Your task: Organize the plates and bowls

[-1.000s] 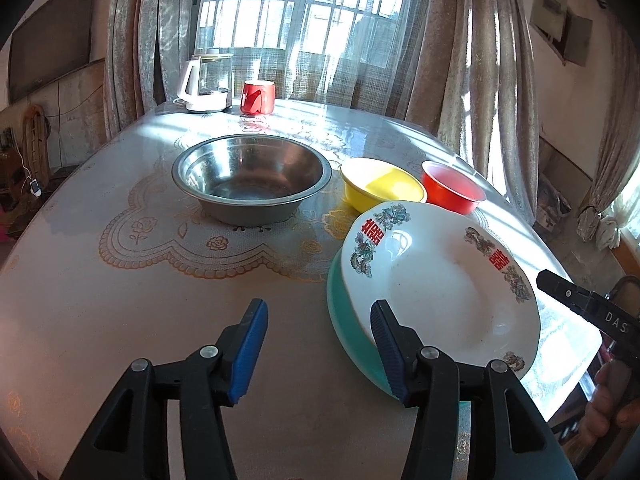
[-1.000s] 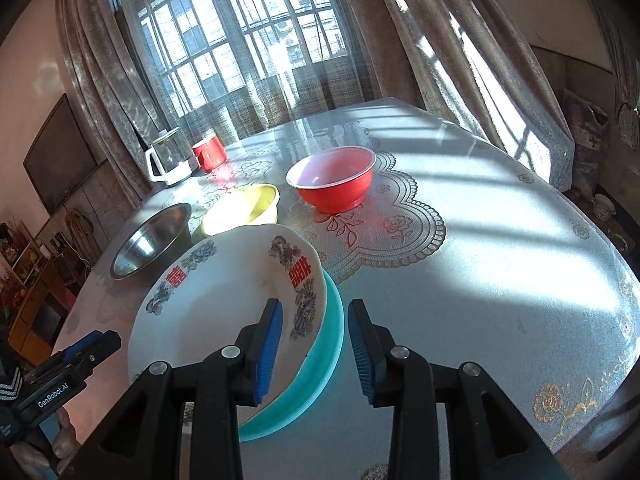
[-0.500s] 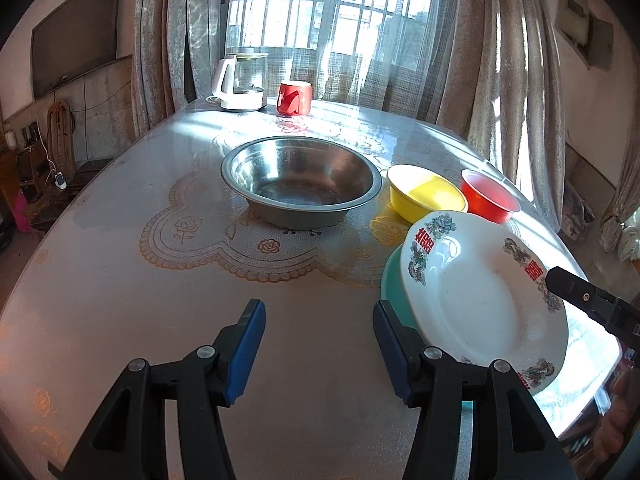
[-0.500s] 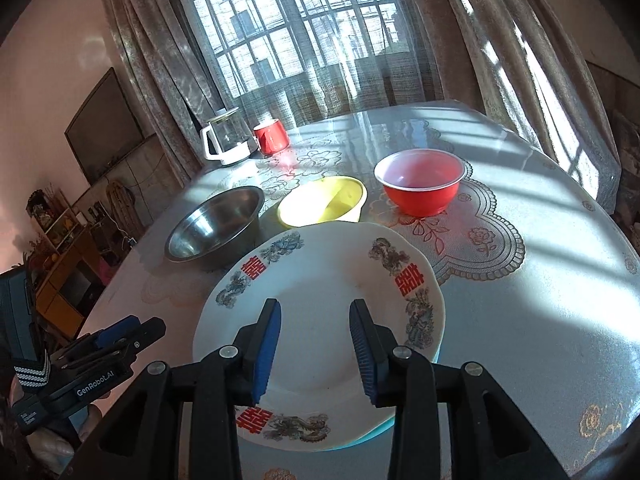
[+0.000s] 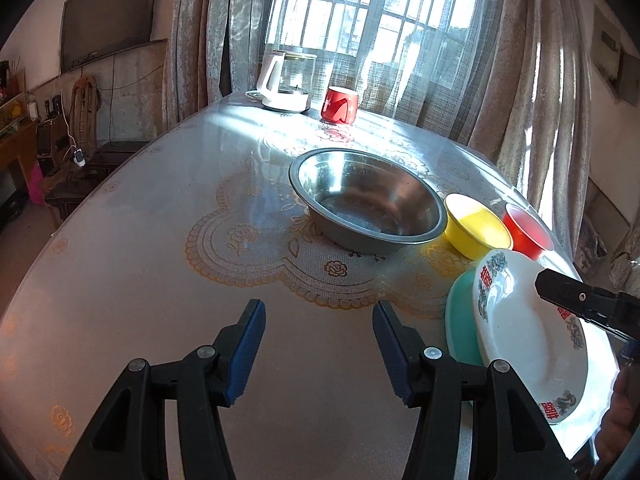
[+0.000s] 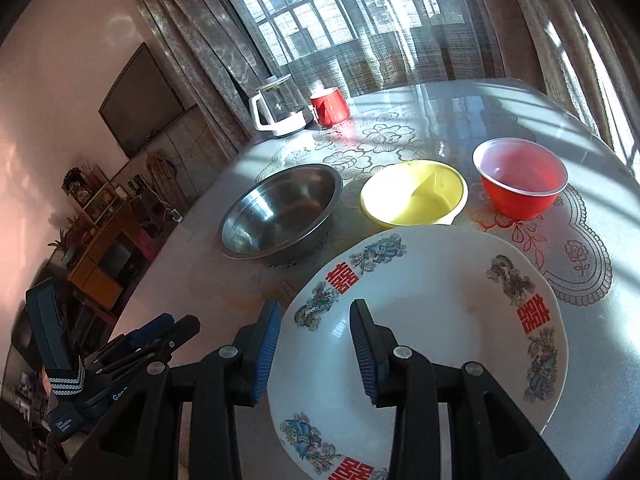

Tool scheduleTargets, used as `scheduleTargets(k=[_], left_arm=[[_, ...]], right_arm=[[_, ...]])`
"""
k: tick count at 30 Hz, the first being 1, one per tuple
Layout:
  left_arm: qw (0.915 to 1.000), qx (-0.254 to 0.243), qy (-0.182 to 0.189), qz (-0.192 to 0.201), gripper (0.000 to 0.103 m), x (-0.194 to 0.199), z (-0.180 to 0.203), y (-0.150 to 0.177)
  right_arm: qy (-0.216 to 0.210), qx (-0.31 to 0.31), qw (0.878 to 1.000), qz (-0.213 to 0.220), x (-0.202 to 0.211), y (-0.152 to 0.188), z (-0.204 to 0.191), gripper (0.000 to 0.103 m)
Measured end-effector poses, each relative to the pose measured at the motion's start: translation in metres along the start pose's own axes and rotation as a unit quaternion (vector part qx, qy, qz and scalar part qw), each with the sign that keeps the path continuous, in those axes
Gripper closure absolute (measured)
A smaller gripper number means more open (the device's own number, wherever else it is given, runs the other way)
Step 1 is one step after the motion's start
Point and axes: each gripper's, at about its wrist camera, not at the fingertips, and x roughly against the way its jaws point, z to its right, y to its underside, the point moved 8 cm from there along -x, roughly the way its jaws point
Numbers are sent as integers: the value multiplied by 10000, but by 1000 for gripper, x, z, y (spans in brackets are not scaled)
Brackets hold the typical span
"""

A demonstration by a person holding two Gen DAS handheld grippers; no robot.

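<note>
On a round desk (image 5: 140, 264) covered with a glossy sheet over lace doilies, the dishes sit in two groups. Nearest the person, a white porcelain plate (image 6: 432, 332) with red double-happiness characters and dragon motifs rests on top of a teal plate (image 5: 460, 320), whose rim shows only as a crescent in the left wrist view. The plates therefore appear to be stacked already.

Beyond them three bowls stand in a row, none nested. They are a wide stainless steel bowl (image 5: 368, 200) with a dull mirrored inside, a yellow bowl (image 6: 414, 194) that looks like plastic, and a smaller red bowl (image 6: 520, 184) with a pale rim. The steel and yellow bowls nearly touch. Sorting the bowls is probably what remains, perhaps by nesting the smaller ones inside the steel bowl.

The left tongs (image 5: 318, 344) hover over bare desk with their blue ribbed pads spread wide and nothing between them. The right tongs (image 6: 314, 354) are also parted and empty, and hang above the near left part of the white plate.

At the far edge by the curtained window stand a glass kettle (image 5: 288, 84) on a white base and a red mug (image 5: 340, 105).
</note>
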Motion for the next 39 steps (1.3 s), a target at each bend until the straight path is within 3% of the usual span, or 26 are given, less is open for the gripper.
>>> scheduleTargets(k=[9, 19, 23, 25, 28, 32, 39], left_arm=[[9997, 14, 133, 221, 46, -19, -9, -50], [9991, 362, 143, -147, 48, -76, -23, -80], [9988, 365, 152, -282, 50, -94, -22, -83], [9985, 314, 178, -408, 67, -105, -18, -82], [9983, 202, 300, -451, 79, -110, -10, -79], [9984, 258, 325, -379, 79, -103, -12, -75], [9987, 330, 231, -316, 78, -79, -22, -57]], right_arm=[[-41, -94, 9996, -274, -56, -41, -7, 67], [294, -229, 9969, -690, -115, -67, 15, 67], [391, -232, 9958, -793, -130, -70, 19, 67], [463, -180, 9955, -809, -135, -71, 19, 67], [627, 36, 9943, -867, -143, -70, 17, 73], [829, 309, 9924, -854, -146, -69, 16, 80], [739, 591, 9920, -834, -135, -56, -1, 81]])
